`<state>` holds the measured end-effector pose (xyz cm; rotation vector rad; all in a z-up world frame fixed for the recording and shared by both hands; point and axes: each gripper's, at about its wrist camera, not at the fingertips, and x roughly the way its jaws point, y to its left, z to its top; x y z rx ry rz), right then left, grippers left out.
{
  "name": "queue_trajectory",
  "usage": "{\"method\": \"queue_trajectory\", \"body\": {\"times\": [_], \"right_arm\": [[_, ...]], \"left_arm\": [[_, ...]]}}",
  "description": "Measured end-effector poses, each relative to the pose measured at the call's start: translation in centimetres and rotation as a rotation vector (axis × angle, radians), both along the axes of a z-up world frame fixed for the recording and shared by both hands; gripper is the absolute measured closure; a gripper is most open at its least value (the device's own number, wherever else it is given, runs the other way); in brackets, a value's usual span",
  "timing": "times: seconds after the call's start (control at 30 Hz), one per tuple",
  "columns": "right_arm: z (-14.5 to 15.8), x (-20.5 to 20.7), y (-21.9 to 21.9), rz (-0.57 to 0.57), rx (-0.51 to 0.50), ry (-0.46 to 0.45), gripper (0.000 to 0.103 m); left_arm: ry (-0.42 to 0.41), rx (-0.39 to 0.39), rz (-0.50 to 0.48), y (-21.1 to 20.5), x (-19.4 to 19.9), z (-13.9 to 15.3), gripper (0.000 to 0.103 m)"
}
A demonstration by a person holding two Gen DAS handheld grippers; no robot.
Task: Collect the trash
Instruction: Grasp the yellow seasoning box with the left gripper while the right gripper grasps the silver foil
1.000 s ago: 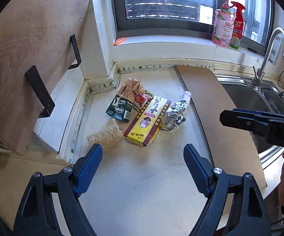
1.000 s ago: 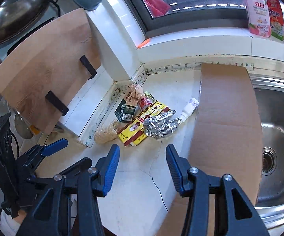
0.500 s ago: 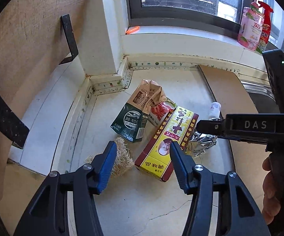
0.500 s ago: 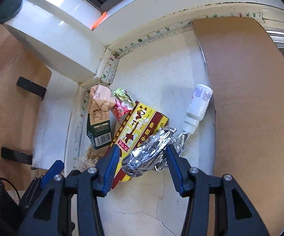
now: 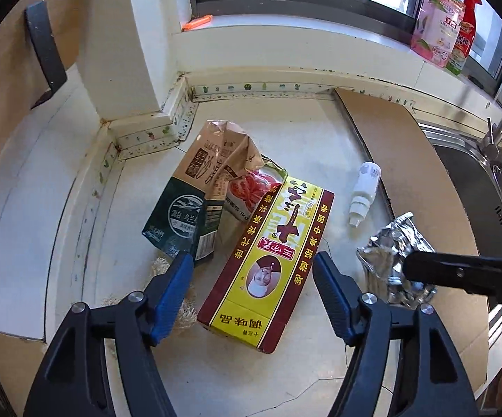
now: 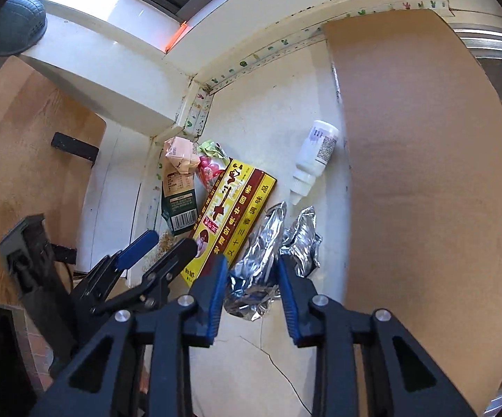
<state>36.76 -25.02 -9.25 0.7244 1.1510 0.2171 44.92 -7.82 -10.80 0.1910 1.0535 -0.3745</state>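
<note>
A heap of trash lies in the counter corner. A yellow and red seasoning box (image 5: 272, 253) (image 6: 230, 208) lies flat, and my left gripper (image 5: 252, 271) is open with its jaws on either side of the box's near half. A crushed green and brown carton (image 5: 195, 194) (image 6: 178, 187) and a red snack packet (image 5: 251, 187) lie behind it. A crumpled silver foil wrapper (image 6: 268, 253) (image 5: 390, 250) sits between the jaws of my open right gripper (image 6: 249, 271). A small white bottle (image 6: 313, 156) (image 5: 364, 191) lies beyond the foil.
A straw-coloured scrubber (image 5: 178, 299) lies under the left jaw. A cardboard sheet (image 6: 424, 156) covers the counter to the right, beside the steel sink (image 5: 477, 173). Two spray bottles (image 5: 442, 21) stand on the window sill. A wooden board (image 6: 25, 139) leans at the left.
Both grippers have moved forward and down toward the trash. The left jaws now straddle the seasoning box and the right jaws now straddle the foil wrapper.
</note>
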Motion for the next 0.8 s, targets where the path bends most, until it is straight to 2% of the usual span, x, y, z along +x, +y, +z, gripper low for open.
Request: {"method": "queue_trajectory", "body": {"times": [0.23,0.27,0.33,0.7,0.8], "right_arm": [[-0.8,-1.0,-1.5,0.033,0.047,0.018,0.079],[-0.9,-1.1,-1.6,0.035,0.058,0.017,0.079],[-0.8,-1.1,-1.6,0.043,0.057,0.009,0.079],[-1.1,-0.9,-1.3,0.053,0.090,0.002,0.081],[-1.2,-1.0,-1.2,0.055,0.103,0.001,0.081]], "left_arm": [[0.050,0.045,-0.038,-1.9,2.3,-2.4,0.033],[0.057,0.045,-0.042,-2.1,2.6,-2.7,0.027],[0.058,0.042,-0.039,-2.3,2.9,-3.0,0.021],[0.117,-0.013,-0.042,-2.1,2.9,-3.0,0.021],[0.111,-0.002,-0.035,-1.8,2.6,-3.1,0.021]]}}
